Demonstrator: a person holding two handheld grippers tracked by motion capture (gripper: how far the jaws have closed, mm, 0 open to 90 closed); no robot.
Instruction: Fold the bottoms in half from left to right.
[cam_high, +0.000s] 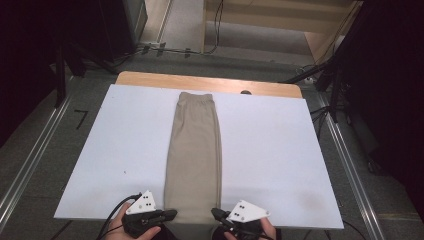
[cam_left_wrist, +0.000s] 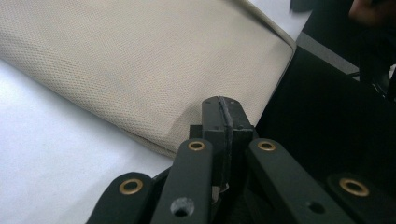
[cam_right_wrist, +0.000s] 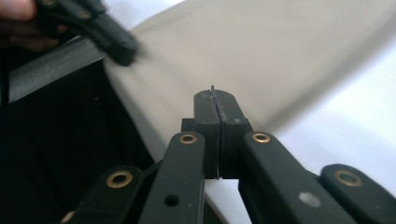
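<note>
1. Beige trousers (cam_high: 194, 155), folded lengthwise into a narrow strip, lie on the white board (cam_high: 280, 150); waistband at the far end, hems at the near edge, strip running down the middle.
2. Left gripper (cam_high: 170, 215) at the near-left corner of the strip; jaws pressed together; in the left gripper view the tips (cam_left_wrist: 223, 105) sit at the cloth's corner, yet I cannot tell if fabric is pinched.
3. Right gripper (cam_high: 216, 214) at the near-right corner; jaws likewise closed flat (cam_right_wrist: 215, 100); a grip on the cloth cannot be told.
4. A hand (cam_high: 131, 229) holds each tool at the near edge.
</note>
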